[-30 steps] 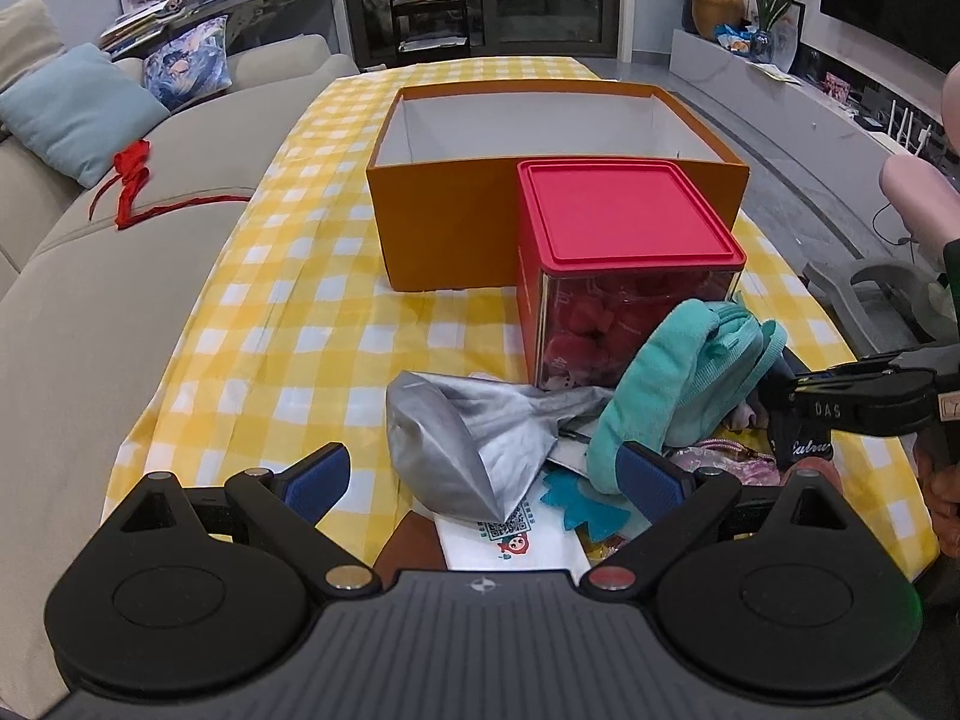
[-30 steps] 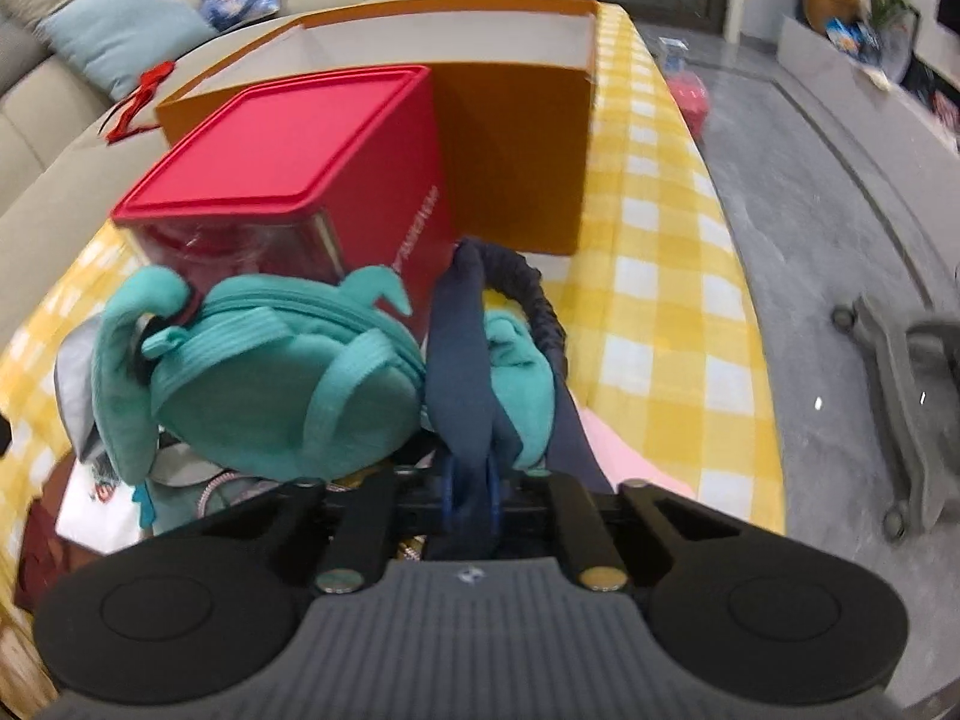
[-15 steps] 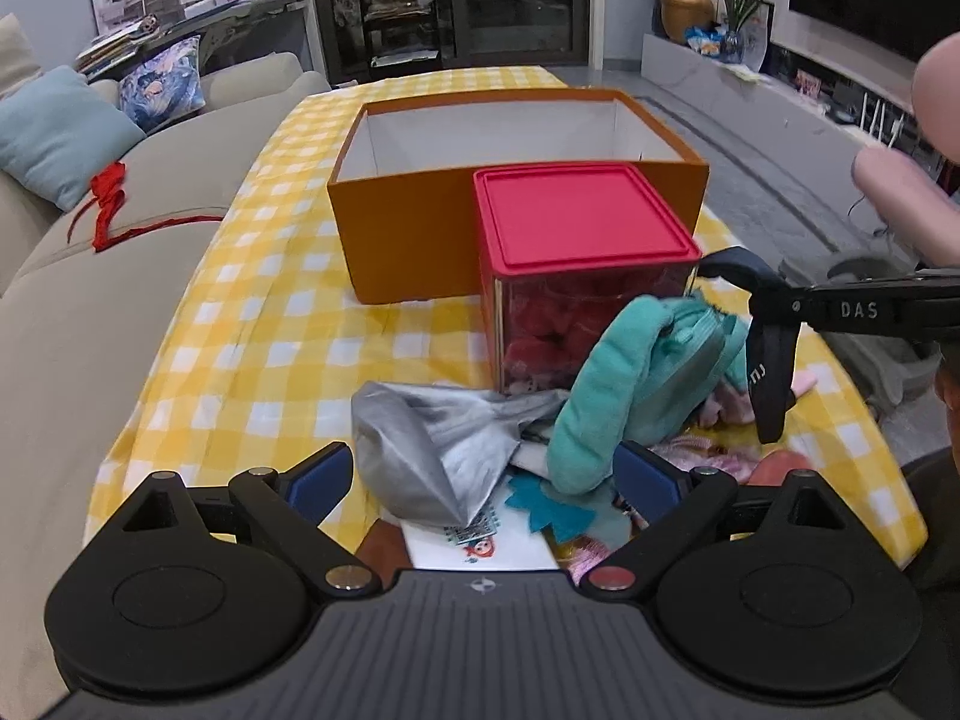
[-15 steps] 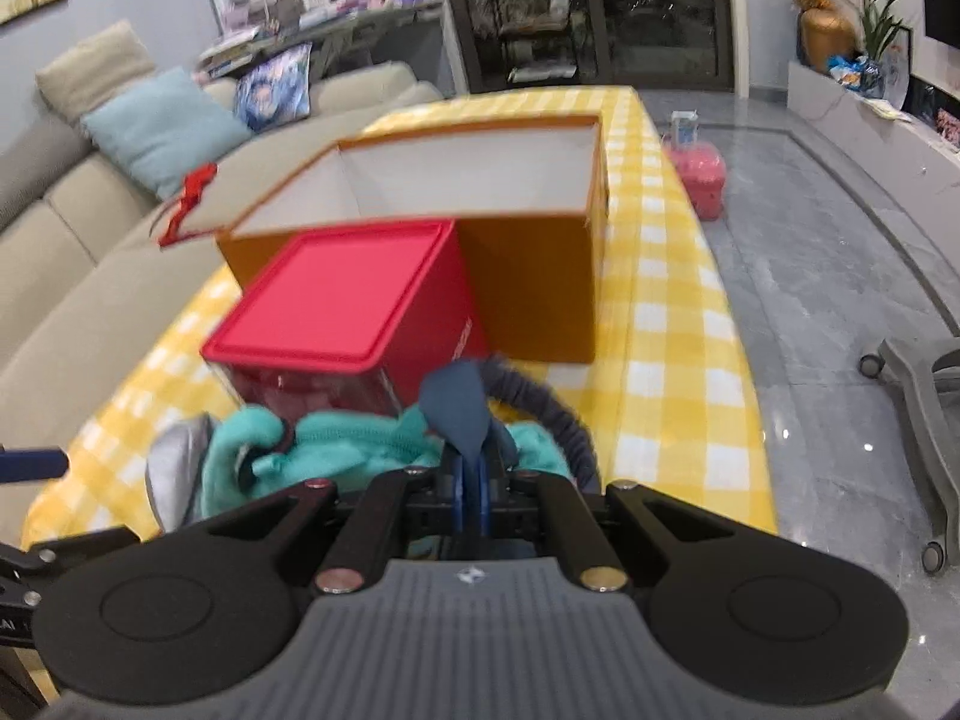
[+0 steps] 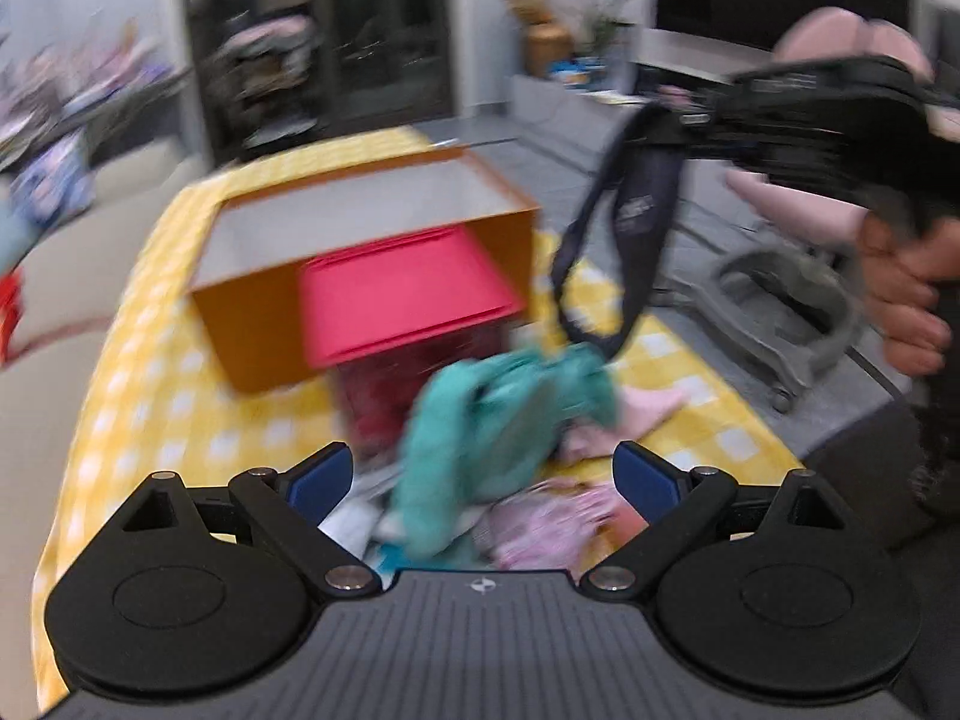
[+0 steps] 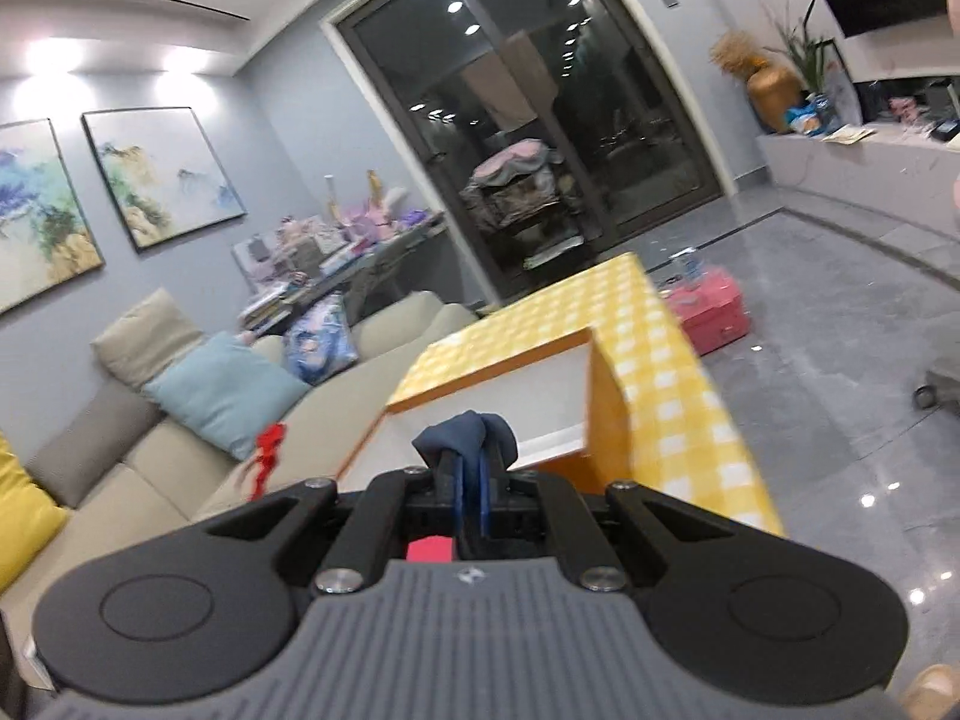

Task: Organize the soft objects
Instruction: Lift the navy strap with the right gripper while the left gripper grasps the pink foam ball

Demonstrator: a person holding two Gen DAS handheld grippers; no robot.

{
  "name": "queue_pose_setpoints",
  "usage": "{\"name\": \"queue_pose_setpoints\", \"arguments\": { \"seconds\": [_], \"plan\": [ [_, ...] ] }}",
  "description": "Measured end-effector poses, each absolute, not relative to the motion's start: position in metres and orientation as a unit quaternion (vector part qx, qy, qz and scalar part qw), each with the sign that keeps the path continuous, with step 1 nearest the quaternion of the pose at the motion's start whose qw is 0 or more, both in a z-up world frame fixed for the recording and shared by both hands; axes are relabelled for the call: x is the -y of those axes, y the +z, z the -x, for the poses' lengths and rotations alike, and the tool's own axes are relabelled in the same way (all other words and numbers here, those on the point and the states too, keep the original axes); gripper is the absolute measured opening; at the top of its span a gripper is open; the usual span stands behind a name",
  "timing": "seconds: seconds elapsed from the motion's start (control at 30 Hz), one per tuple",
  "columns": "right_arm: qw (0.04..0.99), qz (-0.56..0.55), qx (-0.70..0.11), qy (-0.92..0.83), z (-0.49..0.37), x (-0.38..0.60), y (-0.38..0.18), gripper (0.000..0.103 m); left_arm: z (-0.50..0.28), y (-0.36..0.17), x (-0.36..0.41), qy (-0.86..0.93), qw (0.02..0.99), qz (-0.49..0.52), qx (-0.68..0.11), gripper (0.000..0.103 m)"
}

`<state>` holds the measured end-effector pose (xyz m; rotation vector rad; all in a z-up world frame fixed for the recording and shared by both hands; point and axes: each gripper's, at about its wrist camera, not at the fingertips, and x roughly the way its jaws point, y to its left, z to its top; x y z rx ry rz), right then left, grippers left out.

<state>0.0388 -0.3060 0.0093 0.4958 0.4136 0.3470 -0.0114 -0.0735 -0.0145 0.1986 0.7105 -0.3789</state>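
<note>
Desk (image 5: 150, 372) | orange box (image 5: 252, 330) ahead of both grippers | right gripper (image 6: 471, 501) clamped on navy strap (image 5: 636, 216), lifted clear | left gripper (image 5: 480, 474) wide open, empty, above teal plush (image 5: 480, 420) | step: carrying; next likely lowering strap into box

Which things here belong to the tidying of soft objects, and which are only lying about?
Job: navy strap in right hand-held gripper; teal pouch; orange box.
Lying about: red-lidded container; sofa cushions; wall paintings.
</note>
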Motion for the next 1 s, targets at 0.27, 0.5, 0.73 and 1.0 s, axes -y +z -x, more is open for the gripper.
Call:
{"name": "queue_pose_setpoints", "arguments": {
  "seconds": [0.27, 0.5, 0.73, 1.0],
  "plan": [
    [0.937, -0.233, -0.216, 0.147, -0.046, 0.315, 0.007, 0.002, 0.006, -0.053, 0.14, -0.308, 0.858, -0.141, -0.387, 0.103],
    [0.936, -0.234, -0.214, 0.155, -0.042, 0.32, 0.007, 0.002, -0.003, -0.092, 0.164, -0.308, 0.832, -0.167, -0.429, 0.103],
    [0.925, -0.269, -0.224, 0.15, -0.046, 0.327, 0.001, 0.003, -0.02, -0.105, 0.155, -0.267, 0.849, -0.133, -0.437, 0.065],
    [0.927, -0.252, -0.236, 0.147, -0.047, 0.32, -0.001, 0.003, -0.02, -0.1, 0.152, -0.258, 0.862, -0.111, -0.422, 0.053]
  ]
}}
